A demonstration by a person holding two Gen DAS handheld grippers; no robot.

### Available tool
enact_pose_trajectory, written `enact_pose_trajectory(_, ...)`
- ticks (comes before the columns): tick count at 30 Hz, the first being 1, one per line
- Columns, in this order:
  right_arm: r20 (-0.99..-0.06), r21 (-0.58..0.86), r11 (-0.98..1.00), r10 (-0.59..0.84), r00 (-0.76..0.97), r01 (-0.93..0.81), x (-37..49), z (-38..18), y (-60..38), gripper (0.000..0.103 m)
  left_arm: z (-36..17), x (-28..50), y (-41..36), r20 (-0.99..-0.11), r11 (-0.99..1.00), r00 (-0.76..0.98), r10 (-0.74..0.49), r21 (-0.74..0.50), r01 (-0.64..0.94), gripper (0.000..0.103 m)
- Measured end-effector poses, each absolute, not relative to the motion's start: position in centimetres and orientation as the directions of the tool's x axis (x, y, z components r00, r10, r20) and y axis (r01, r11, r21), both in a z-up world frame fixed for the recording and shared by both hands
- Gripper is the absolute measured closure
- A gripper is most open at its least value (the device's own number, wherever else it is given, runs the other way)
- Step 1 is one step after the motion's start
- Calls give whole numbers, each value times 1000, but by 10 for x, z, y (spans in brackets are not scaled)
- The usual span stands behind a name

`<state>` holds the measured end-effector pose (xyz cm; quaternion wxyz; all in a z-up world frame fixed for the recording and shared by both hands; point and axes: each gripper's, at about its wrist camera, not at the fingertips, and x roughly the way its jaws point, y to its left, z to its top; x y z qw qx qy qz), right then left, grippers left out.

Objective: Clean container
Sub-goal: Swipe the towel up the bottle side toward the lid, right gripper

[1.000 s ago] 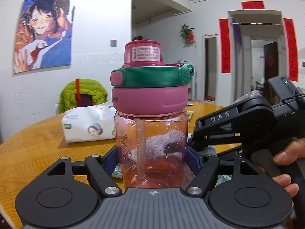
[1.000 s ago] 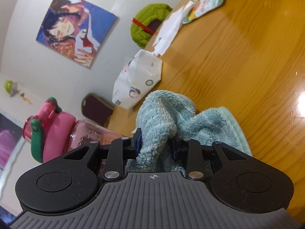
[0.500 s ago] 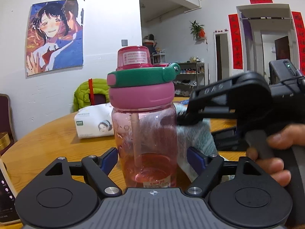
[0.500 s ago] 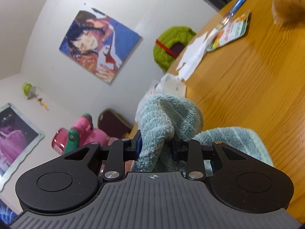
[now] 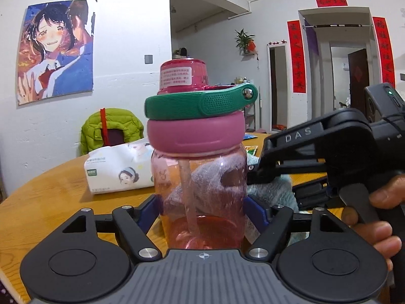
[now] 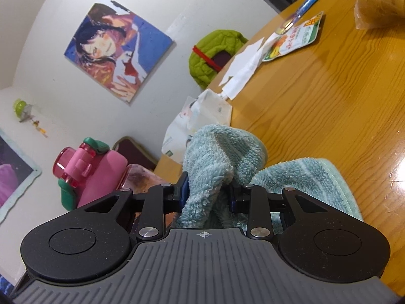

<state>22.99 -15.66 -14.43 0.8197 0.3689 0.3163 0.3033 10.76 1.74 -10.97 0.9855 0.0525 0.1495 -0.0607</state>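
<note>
A clear pink water bottle point(image 5: 200, 190) with a pink lid and a green carry strap point(image 5: 200, 103) stands upright on the wooden table point(image 5: 50, 197). My left gripper point(image 5: 202, 207) is shut on its lower body, a blue pad pressed to each side. My right gripper point(image 5: 255, 174), held by a hand point(image 5: 379, 228), comes in from the right, shut on a teal fluffy cloth point(image 5: 276, 190). The cloth lies against the bottle's far right side and shows through the plastic. In the right wrist view the gripper point(image 6: 210, 192) pinches a fold of the cloth point(image 6: 222, 152), with the bottle point(image 6: 101, 172) close on its left.
A white tissue pack point(image 5: 116, 169) lies behind the bottle to the left. A green jacket point(image 5: 108, 129) hangs on a chair at the table's far edge. Paper scraps point(image 6: 243, 73), a snack packet point(image 6: 293, 38) and a brown bag point(image 6: 379, 0) lie farther along the table point(image 6: 329, 101).
My left gripper's pads have closed in from a gap onto the bottle's sides. The right gripper with the cloth has shifted lower against the bottle's right side.
</note>
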Motion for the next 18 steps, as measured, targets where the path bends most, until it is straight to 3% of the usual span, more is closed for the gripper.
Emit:
enact_pose_trajectory(5,-269,813,521,732,625,-260,228,-143,-162,68,-111,104,19,-308,987,945,-113,75,142,32)
enact_pose_trajectory(6,-224,833,483,742,632,-271,227,-142,-167,68,-112,105,20,-309,987,943,-119,68,147,32)
enact_pose_trajectory(10,124,907,157,789,601,-392,221,-141,-194,68,-112,106,20,-309,986,942,-127,60,153,32)
enact_pose_trajectory(13,186,922,51,811,555,-383,224,-147,-195,68,-112,105,19,-308,986,943,-125,63,151,32)
enact_pose_trajectory(15,125,944,69,829,545,-322,230,-155,-188,68,-112,105,19,-307,987,943,-125,63,151,32)
enact_pose_trajectory(18,-137,935,290,829,542,-206,239,-163,-174,68,-112,105,19,-307,987,944,-122,65,149,32)
